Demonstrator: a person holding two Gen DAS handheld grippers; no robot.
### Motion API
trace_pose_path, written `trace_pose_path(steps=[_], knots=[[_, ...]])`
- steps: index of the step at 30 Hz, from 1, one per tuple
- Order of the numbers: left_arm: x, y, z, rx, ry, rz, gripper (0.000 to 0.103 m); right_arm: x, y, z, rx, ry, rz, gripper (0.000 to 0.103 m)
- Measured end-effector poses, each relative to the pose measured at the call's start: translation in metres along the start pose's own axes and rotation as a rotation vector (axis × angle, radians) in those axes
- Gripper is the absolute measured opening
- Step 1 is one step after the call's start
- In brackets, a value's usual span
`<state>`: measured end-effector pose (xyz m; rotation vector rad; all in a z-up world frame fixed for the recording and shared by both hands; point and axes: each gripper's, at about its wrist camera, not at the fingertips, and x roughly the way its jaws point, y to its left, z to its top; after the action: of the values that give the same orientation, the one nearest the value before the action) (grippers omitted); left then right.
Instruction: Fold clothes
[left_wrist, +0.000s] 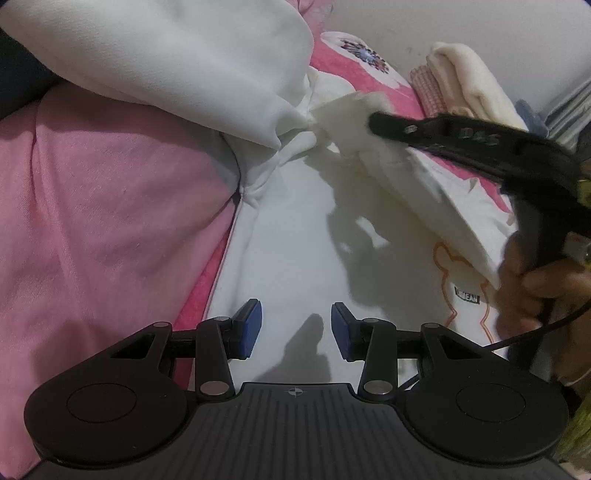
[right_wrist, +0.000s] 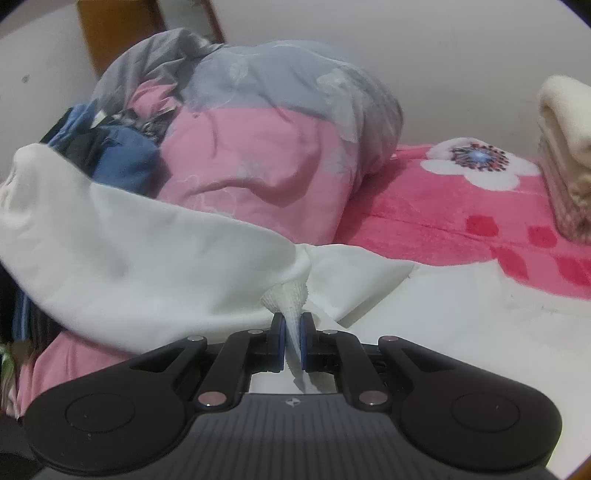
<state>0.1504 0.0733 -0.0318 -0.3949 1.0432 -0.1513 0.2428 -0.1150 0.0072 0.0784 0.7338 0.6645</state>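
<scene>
Pink bedding (left_wrist: 96, 206): lies left of the left tongs, serving as folding surface.
White sweatshirt (left_wrist: 295, 236): spread flat beneath the left tongs, one sleeve lifted across.
Right tongs (right_wrist: 292, 338): pinching the ribbed cuff (right_wrist: 290, 295), presumably carrying the sleeve inward.
Left tongs (left_wrist: 296, 326): spread, empty, just over the body.

Your white sweatshirt (left_wrist: 295, 236) lies spread flat on the bed, orange bear print facing up. Its ribbed cuff (right_wrist: 291, 295) is bunched and lifted, the sleeve (right_wrist: 129, 258) draped slack.
</scene>
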Motion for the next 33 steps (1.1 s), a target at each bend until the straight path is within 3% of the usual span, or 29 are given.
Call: trace_pose_path(steps=[1, 3, 4, 7, 11, 15, 20, 23, 29, 30, 32, 33], knots=[[0.000, -0.001, 0.001, 0.002, 0.000, 0.001, 0.041, 0.007, 0.005, -0.006, -0.008, 0.035, 0.011, 0.014], [0.001, -0.002, 0.001, 0.008, -0.001, 0.005, 0.041, 0.022, 0.014, -0.018, -0.025, 0.102, 0.046, 0.032], [0.002, -0.003, 0.001, 0.012, -0.005, 0.007, 0.041, 0.027, 0.016, -0.022, -0.035, 0.134, 0.092, 0.046], [0.002, -0.005, 0.000, 0.015, -0.019, 0.005, 0.041, 0.024, 0.009, -0.027, -0.026, 0.139, 0.200, 0.048], [0.002, -0.007, 0.003, -0.026, -0.034, -0.045, 0.041, -0.016, -0.031, -0.006, 0.053, 0.032, 0.268, 0.051], [0.010, -0.017, 0.017, -0.057, -0.066, -0.081, 0.042, -0.036, -0.074, 0.024, 0.031, -0.024, 0.147, 0.062], [0.027, -0.026, 0.035, -0.052, -0.137, -0.036, 0.043, 0.006, -0.091, 0.023, -0.252, 0.178, 0.062, 0.063], [0.039, -0.030, 0.040, -0.045, -0.157, 0.021, 0.042, 0.020, -0.090, 0.012, -0.337, 0.222, 0.058, 0.063], [0.057, -0.045, 0.040, 0.023, -0.180, 0.132, 0.040, 0.040, -0.083, 0.001, -0.392, 0.268, 0.032, 0.054], [0.057, -0.048, 0.038, 0.040, -0.189, 0.146, 0.039, 0.040, -0.082, 0.000, -0.398, 0.261, 0.034, 0.047], [0.058, -0.049, 0.036, 0.058, -0.206, 0.161, 0.032, 0.035, -0.078, -0.003, -0.410, 0.246, 0.031, 0.013], [0.058, -0.050, 0.035, 0.064, -0.217, 0.163, 0.030, 0.032, -0.076, -0.004, -0.420, 0.235, 0.023, 0.007]])
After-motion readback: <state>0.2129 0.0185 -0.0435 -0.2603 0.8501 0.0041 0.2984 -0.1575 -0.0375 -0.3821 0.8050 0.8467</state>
